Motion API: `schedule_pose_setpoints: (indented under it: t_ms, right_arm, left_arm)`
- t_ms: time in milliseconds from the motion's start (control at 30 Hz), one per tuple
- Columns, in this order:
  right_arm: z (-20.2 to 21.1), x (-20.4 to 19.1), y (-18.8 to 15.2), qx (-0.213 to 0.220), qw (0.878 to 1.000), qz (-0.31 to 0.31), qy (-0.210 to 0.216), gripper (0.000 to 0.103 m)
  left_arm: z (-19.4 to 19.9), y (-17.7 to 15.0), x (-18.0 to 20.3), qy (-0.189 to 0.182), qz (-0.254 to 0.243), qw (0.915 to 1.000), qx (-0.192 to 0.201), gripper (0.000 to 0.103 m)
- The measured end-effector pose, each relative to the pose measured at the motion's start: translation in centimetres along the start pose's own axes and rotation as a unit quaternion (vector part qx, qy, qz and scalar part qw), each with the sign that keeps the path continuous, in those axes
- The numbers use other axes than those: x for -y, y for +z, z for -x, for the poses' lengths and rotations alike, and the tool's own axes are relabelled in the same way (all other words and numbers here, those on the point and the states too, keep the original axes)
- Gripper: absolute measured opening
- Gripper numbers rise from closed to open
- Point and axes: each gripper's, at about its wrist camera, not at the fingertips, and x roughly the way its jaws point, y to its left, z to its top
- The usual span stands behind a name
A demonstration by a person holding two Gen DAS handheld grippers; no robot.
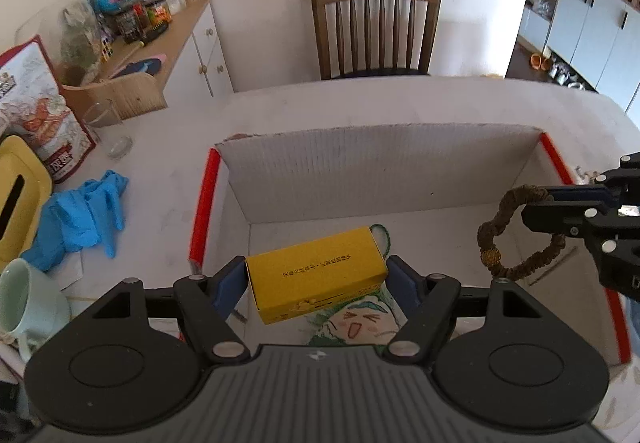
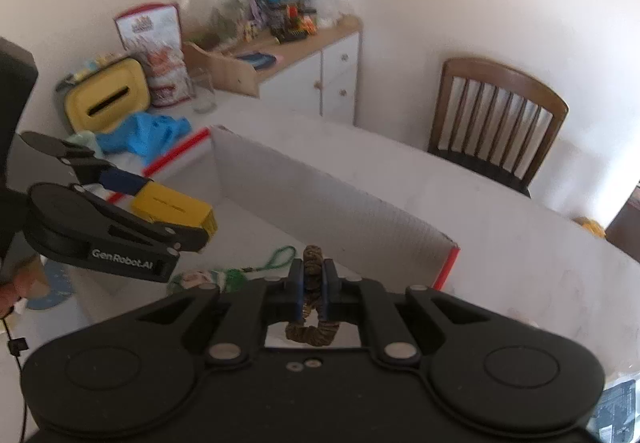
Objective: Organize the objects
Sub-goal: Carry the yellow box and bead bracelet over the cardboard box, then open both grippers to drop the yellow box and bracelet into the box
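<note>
My left gripper (image 1: 316, 280) is shut on a yellow carton (image 1: 316, 263), its blue pads pressing on the two short ends. It hangs over the near side of an open cardboard box (image 1: 380, 171) with red-taped edges. On the box floor below lies a cartoon-printed pouch (image 1: 356, 327) with a green cord. At the right my right gripper (image 1: 536, 205) is shut on a brown bead bracelet (image 1: 496, 227) that loops out of its fingers. In the right wrist view the bracelet (image 2: 313, 263) stands pinched between the right gripper's (image 2: 312, 285) pads, and the left gripper (image 2: 168, 211) carries the carton (image 2: 172, 205) above the box (image 2: 320, 203).
Left of the box lie blue gloves (image 1: 80, 219), a yellow tissue holder (image 1: 20, 187), a mint mug (image 1: 24, 299), a drinking glass (image 1: 100, 115) and a red-and-white bag (image 1: 40, 111). A cluttered sideboard (image 1: 196, 43) and a wooden chair (image 1: 376, 27) stand behind the table.
</note>
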Motion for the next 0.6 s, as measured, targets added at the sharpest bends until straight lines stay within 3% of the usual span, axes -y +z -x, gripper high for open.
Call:
schedule_pose_setpoints:
  t_ms: [333,600]
  right_arm:
    - [-3.2,-0.5,-1.2,-0.042,0.999,0.020,-0.012,0.007]
    - [-4.0,-1.6,-2.2,-0.062,0.997,0.039,-0.008,0.007]
  left_arm:
    - [-4.8,1.0,1.5,0.008,-0.044,0.9971,-0.061,0.075]
    - [-6.7,1.0,1.6,-0.011,-0.033,0.9947,-0.097,0.075]
